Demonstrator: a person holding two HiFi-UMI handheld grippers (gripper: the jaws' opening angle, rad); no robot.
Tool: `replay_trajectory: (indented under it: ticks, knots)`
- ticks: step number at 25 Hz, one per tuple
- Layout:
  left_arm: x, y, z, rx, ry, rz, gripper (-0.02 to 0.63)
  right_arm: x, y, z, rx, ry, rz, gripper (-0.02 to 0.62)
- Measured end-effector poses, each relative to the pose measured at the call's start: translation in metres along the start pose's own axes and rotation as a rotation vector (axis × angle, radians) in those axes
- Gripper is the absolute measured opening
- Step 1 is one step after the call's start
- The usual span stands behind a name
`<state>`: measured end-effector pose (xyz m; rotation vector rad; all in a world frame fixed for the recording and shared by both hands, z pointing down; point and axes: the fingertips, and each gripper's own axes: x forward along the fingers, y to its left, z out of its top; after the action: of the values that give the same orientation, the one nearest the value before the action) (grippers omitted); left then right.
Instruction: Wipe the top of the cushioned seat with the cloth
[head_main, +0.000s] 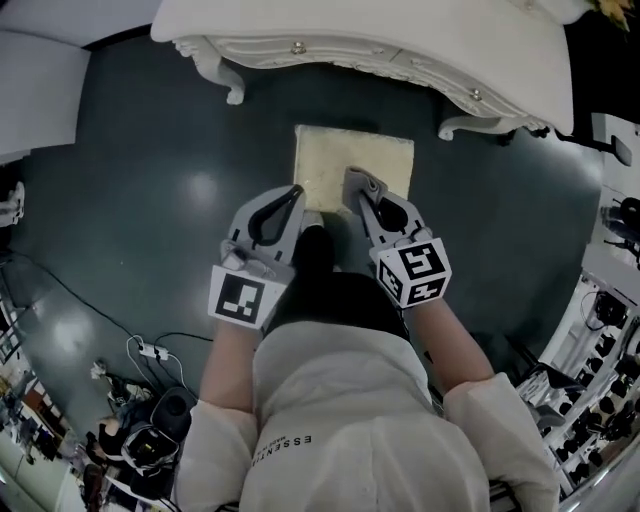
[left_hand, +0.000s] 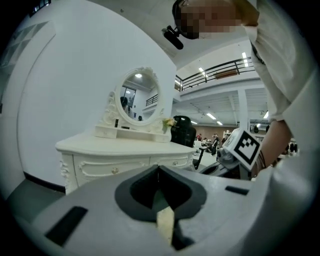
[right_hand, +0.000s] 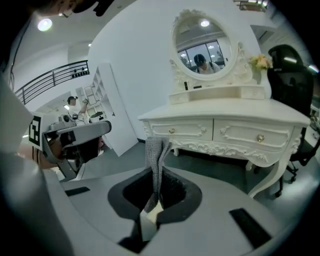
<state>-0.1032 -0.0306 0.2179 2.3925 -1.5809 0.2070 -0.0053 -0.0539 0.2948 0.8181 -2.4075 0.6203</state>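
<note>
Nearest, the person's pale shirt (head_main: 330, 420) fills the bottom of the head view, with both forearms reaching forward. The left gripper (left_hand: 159, 170) has its fingers brought together at the tips with nothing between them; only a thin cream sliver shows through the slot lower down. Just beside it, the right gripper (right_hand: 156, 175) has its fingers pinched on a grey knitted cloth (right_hand: 156, 152), which stands up out of the grip as a narrow folded strip and stays clear of the seat. From above, both grippers hang side by side with their tips over the near edge of the cushioned seat (head_main: 355, 160), a cream square standing on the dark floor (head_main: 150, 170). The seat's far edge sits just in front of a white carved surface (head_main: 400, 30) with drawers and curved legs. At the back of that surface stands an oval mirror (right_hand: 202, 42) against a white wall (left_hand: 75, 75)
</note>
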Motion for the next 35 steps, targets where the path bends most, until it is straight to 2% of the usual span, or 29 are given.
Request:
replay_trajectory:
  ticks: [4, 9, 14, 18, 23, 28, 35]
  knots:
    - [0.021, 0.022, -0.042, -0.056, 0.030, -0.012, 0.003, 0.054, -0.025, -0.018, 0.058, 0.058, -0.012, 0.028]
    - [0.034, 0.048, -0.085, -0.039, 0.057, 0.025, 0.003, 0.117, -0.043, -0.055, 0.106, 0.136, -0.014, 0.028]
    - [0.048, 0.066, -0.122, -0.064, 0.065, 0.037, 0.003, 0.171, -0.063, -0.099, 0.047, 0.207, -0.034, 0.028]
    - [0.060, 0.071, -0.157, -0.072, 0.094, 0.031, 0.003, 0.204, -0.082, -0.123, 0.053, 0.216, -0.043, 0.028]
    - [0.070, 0.077, -0.195, -0.087, 0.115, 0.044, 0.003, 0.240, -0.079, -0.135, 0.054, 0.217, 0.019, 0.028]
    - [0.072, 0.078, -0.216, -0.127, 0.125, 0.068, 0.003, 0.266, -0.064, -0.150, 0.041, 0.246, 0.083, 0.028]
    - [0.077, 0.071, -0.227, -0.127, 0.132, 0.076, 0.003, 0.290, -0.063, -0.176, 0.067, 0.306, 0.103, 0.028]
